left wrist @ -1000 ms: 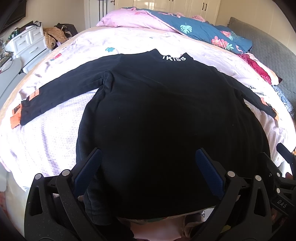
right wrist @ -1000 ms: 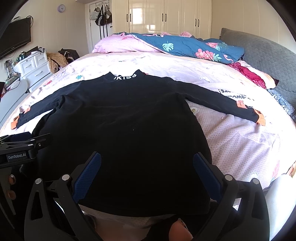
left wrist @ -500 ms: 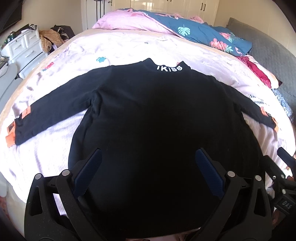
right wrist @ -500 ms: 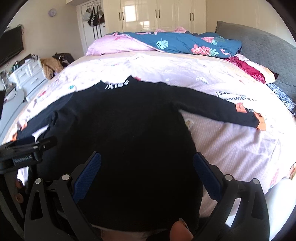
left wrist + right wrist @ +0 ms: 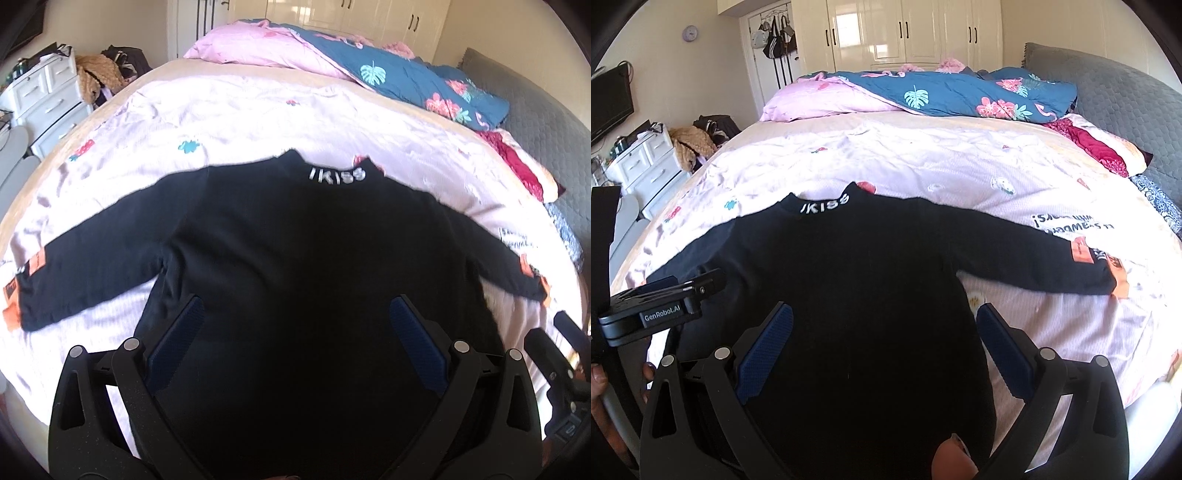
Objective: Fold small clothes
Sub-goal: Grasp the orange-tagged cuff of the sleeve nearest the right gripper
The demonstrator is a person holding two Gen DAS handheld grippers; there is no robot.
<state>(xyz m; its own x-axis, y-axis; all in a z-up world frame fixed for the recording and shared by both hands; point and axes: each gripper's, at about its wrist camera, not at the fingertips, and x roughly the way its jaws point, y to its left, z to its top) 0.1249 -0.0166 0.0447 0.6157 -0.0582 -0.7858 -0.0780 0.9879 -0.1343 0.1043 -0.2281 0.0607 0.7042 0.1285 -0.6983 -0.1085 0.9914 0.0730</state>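
Flat across the bed [image 5: 258,110] lies the black top [image 5: 303,280], filling the middle and lower part of both frames, its sleeves stretched out toward the left and right edges. White lettering [image 5: 337,175] marks the collar, above centre in the left wrist view and upper left of centre in the right wrist view. Orange patches [image 5: 1082,253] sit on the sleeve end at the right of the right wrist frame, and another orange cuff [image 5: 13,312] shows at the far left of the left wrist frame.

At the bottom of its own frame, the left hand-held gripper [image 5: 297,341] has its blue pads [image 5: 177,347] spread wide apart, nothing between them but the top's dark body beneath. Likewise the right hand-held gripper [image 5: 884,343] stands apart, one pad over black cloth and the other over the pink sheet [image 5: 1052,325] just beside the top's edge. Whether either touches the fabric cannot be told.

A blue floral quilt [image 5: 953,96] lies across the upper frame, with white drawers [image 5: 646,162] at the left edge.
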